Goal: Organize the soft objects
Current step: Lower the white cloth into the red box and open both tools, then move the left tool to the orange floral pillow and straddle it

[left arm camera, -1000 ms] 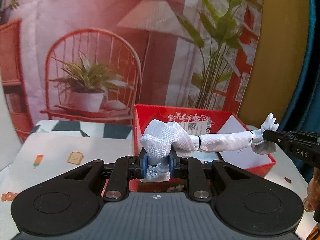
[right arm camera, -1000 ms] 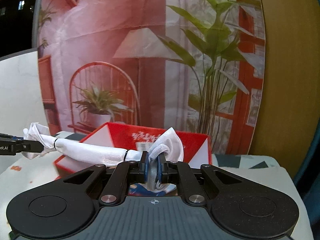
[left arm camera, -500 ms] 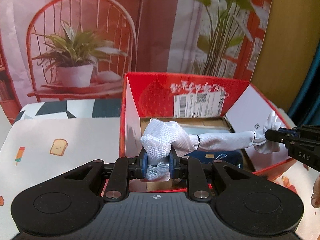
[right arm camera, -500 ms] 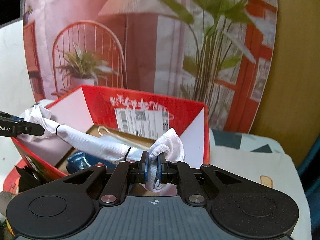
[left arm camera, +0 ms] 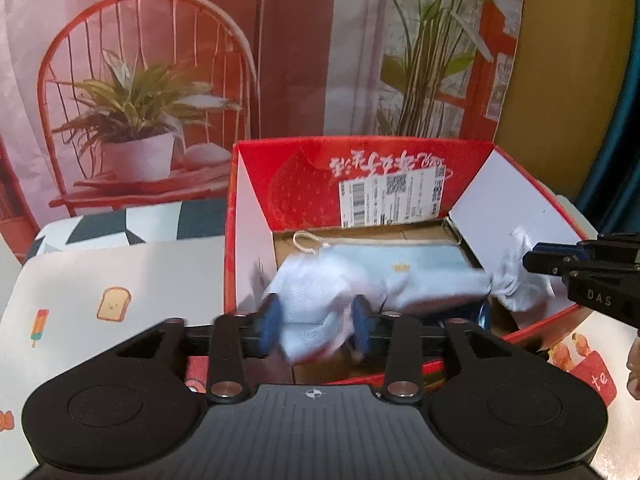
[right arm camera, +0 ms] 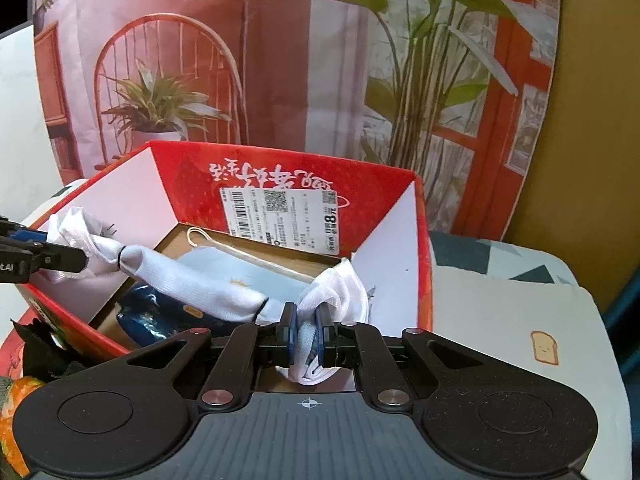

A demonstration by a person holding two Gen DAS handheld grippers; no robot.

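Printed table mat is seen at nine o'clock of the red box; over it the limp, light white cloth roll is stretched, each end pinched by a closed tool: left tool, right tool

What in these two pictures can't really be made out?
- Left wrist view: the white cloth roll is motion-blurred where the left gripper has it, so its folds are lost.
- Right wrist view: the dark blue item in the red box is mostly covered by the roll.
- The shipping label print is too small.
- The orange thing is cut by the edge.
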